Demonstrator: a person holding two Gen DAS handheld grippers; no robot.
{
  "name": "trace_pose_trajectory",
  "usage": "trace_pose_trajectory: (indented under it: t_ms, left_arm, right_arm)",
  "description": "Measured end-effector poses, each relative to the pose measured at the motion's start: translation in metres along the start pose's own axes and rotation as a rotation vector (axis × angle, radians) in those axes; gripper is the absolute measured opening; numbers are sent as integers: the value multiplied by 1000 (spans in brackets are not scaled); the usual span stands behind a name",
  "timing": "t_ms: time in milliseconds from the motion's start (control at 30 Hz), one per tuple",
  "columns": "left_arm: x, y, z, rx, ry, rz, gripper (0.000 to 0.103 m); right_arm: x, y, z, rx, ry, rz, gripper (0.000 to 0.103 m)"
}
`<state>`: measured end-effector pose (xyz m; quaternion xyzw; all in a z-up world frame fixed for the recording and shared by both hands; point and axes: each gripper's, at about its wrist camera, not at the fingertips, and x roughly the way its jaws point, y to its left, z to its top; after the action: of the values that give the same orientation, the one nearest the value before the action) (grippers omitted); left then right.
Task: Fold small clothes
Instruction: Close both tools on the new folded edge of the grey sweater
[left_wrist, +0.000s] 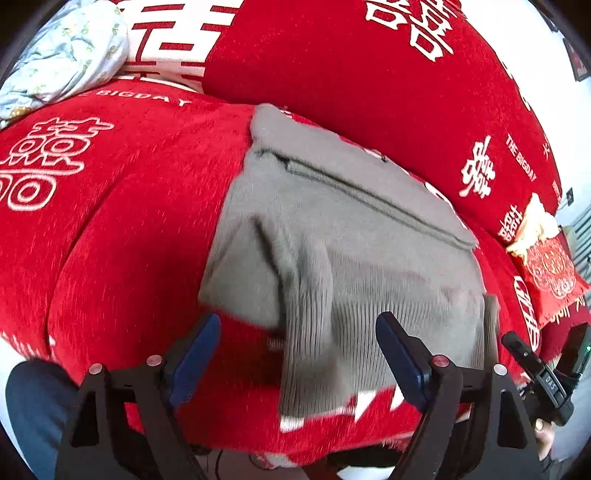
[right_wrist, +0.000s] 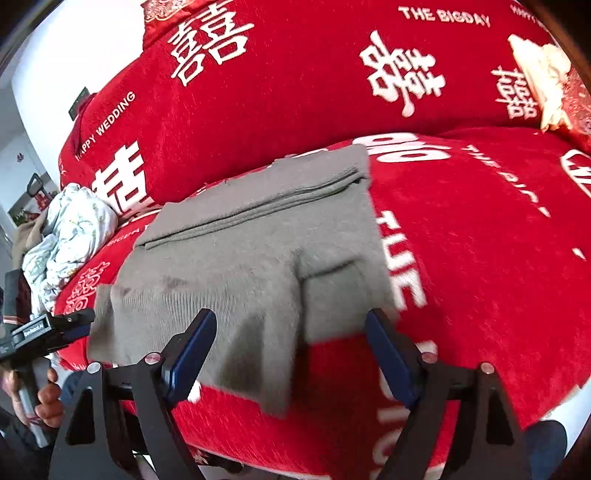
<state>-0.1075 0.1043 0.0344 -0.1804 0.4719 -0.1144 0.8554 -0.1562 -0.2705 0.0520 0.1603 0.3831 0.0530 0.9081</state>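
Folded grey knit sweater (left_wrist: 332, 236) mid-frame on red sofa cover w/ white lettering (left_wrist: 122, 229); left gripper (left_wrist: 299, 354) + right gripper (right_wrist: 291, 350) both wide, holding nothing.

You're holding your left gripper (left_wrist: 299, 354) with its jaws gaping wide, pointing toward twelve o'clock; your right gripper (right_wrist: 291, 350) is sitting equally spread, with your left hand (right_wrist: 40, 398) gripping its handle at eight o'clock.
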Motion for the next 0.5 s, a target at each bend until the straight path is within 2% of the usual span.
trace_pose_trajectory:
  t_ms: [100, 133, 167, 200, 267, 300, 333, 367, 400, 433, 500]
  left_arm:
    - [4, -4, -12, 3, 15, 7, 86]
    - [5, -7, -14, 14, 15, 12, 81]
    - [9, -13, -15, 35, 22, 22, 71]
    - [14, -17, -15, 49, 33, 27, 67]
    - [23, -24, -17, 73, 57, 37, 51]
    - [26, -28, -18, 86, 56, 57, 50]
    - [25, -30, -18, 97, 45, 67, 47]
    - [23, -33, -19, 105, 38, 62, 27]
    - [23, -35, -19, 105, 48, 48, 16]
    - [21, -35, -18, 99, 56, 38, 12]
    - [12, -39, -18, 108, 15, 42, 11]
  right_arm:
    - [-10, -3, -12, 2, -55, -50, 86]
    - [-9, -1, -14, -3, -64, -51, 86]
    - [-7, 1, -15, -9, -67, -46, 86]
    - [-4, 3, -17, -14, -63, -36, 86]
    - [7, 7, -18, -13, -37, -37, 85]
    - [13, 7, -17, -11, -23, -33, 79]
    - [20, 8, -17, -8, 0, -16, 62]
    - [29, 9, -16, -5, 44, 10, 50]
    - [33, 9, -15, -2, 65, 15, 34]
    - [33, 10, -14, -1, 64, 17, 26]
    - [30, 12, -12, 1, 70, 38, 17]
